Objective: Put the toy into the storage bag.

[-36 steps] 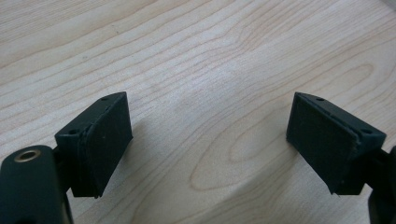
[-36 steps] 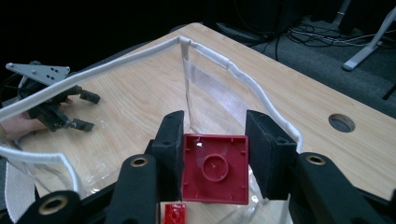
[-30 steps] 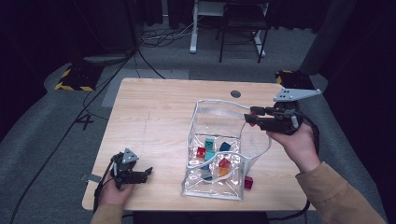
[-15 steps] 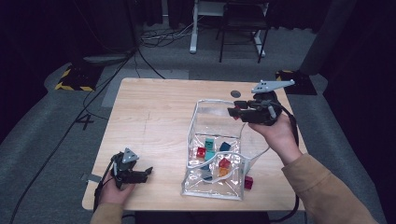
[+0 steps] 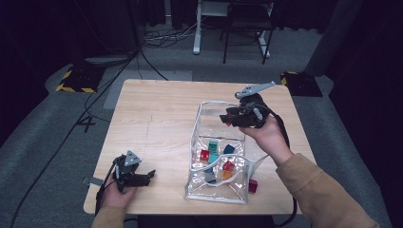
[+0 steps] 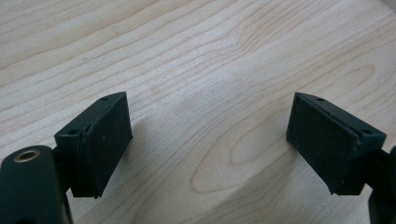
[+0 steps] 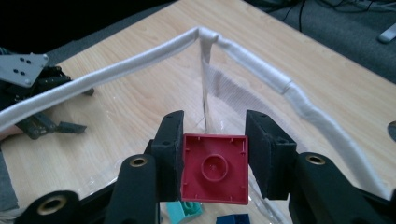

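A clear plastic bag (image 5: 204,137) with a white rim (image 7: 140,65) stands open on the right half of the wooden table (image 5: 157,118). Several coloured bricks lie inside, among them red (image 5: 205,155), teal (image 5: 213,147) and blue (image 5: 229,149). My right gripper (image 5: 228,117) hovers over the bag's far side, shut on a red brick (image 7: 215,169) whose hollow underside faces the camera. My left gripper (image 5: 145,177) rests near the table's front left, jaws wide open (image 6: 208,144) over bare wood, nothing between them.
Another red brick (image 5: 253,185) sits by the bag's front right corner. The bag's rim arches just ahead of the right gripper. Beyond the table's far edge stand a chair (image 5: 244,28) and desk legs, with cables (image 5: 142,52) on the floor.
My right gripper has carried the red brick leftward, from beside the bag's right edge to above its opening. The left gripper has stayed put.
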Motion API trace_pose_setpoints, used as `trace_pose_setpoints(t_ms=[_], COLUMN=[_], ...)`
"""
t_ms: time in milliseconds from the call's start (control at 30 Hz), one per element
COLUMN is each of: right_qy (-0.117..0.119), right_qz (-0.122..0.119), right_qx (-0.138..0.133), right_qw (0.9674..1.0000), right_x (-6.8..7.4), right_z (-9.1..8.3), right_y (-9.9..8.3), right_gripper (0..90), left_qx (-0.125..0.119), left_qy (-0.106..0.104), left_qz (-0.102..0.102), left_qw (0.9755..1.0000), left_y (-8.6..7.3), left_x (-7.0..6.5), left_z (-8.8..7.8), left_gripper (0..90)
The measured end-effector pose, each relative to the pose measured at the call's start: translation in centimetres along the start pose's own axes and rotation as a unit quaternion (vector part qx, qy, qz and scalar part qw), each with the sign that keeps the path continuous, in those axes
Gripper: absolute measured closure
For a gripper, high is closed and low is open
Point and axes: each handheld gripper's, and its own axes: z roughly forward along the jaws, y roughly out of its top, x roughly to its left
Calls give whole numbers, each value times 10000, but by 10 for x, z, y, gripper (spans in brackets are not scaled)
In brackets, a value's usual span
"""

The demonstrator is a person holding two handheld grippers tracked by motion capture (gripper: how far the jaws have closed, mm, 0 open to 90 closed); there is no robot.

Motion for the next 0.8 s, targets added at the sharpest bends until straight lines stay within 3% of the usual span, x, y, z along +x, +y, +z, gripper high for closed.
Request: trace_pose_setpoints(t_ms=[267,367,500,667,800], right_qy=[165,360,327,288,237], right_qz=[-94,-100,-162,-94,-62], right_qx=[668,961,690,157,-113], right_qw=[9976,9947,9970,9994,9996], right_x=[7,6,9,9,6], right_z=[21,29,22,-4,-23], right_y=[-4,-7,-7,-5,-7], right_gripper=[574,487,421,418,420], left_qx=[-1,-2,-1,4,3], left_qy=[-7,-6,-7,-12,-11], left_qz=[-2,-5,-5,2,1], left_qw=[10000,10000,10000,10000,10000], left_y=[0,0,0,0,0], left_x=[0,0,0,0,0], left_z=[0,0,0,0,0], left_gripper=[143,143,143,143,143])
